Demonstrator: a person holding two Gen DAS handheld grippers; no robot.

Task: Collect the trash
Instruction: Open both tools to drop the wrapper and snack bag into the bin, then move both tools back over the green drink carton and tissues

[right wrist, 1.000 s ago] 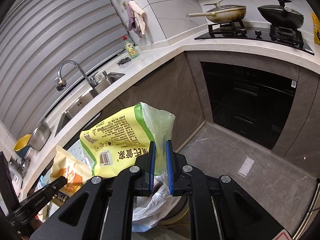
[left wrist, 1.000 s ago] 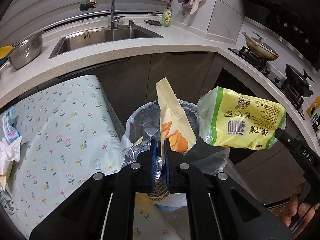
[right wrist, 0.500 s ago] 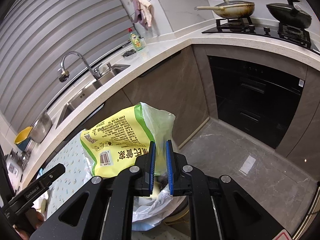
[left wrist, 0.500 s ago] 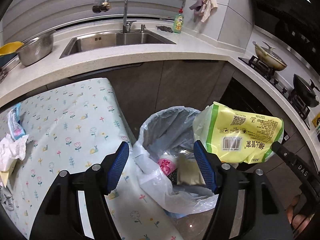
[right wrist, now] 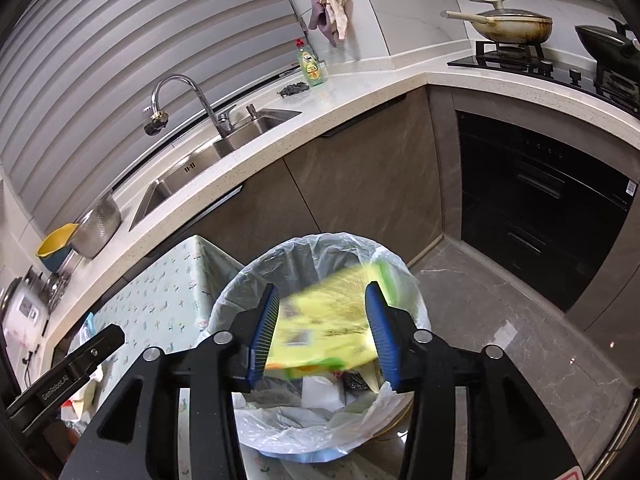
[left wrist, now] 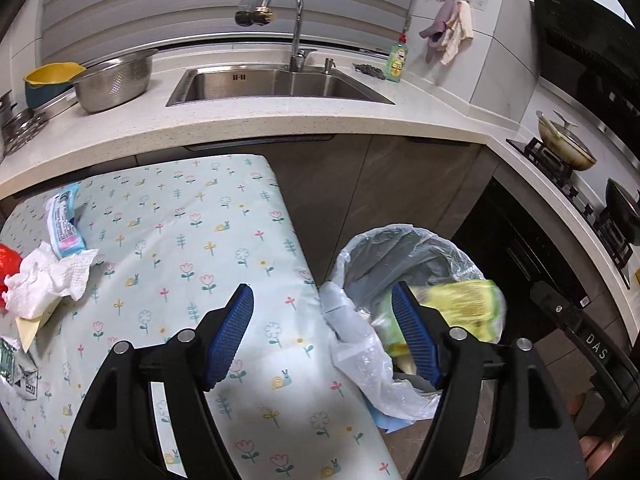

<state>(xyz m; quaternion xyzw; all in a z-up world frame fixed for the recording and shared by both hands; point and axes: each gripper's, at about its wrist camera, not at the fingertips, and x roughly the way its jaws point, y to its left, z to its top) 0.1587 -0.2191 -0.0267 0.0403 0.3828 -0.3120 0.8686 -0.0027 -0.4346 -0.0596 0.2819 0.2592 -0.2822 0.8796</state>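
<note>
A table draped in a pale mint cloth printed with small flowers and snails [left wrist: 224, 248] stands against the counter cabinets. Toward its left end lie a crumpled white paper tissue [left wrist: 48, 280], a light-blue plastic wrapper [left wrist: 64, 220] touching it, and a red object [left wrist: 8, 264] cut off by the frame edge.

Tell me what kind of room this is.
A home kitchen, most likely: a stainless sink with a gooseneck faucet set in the countertop, and a gas stove carrying a lidded pan.
</note>
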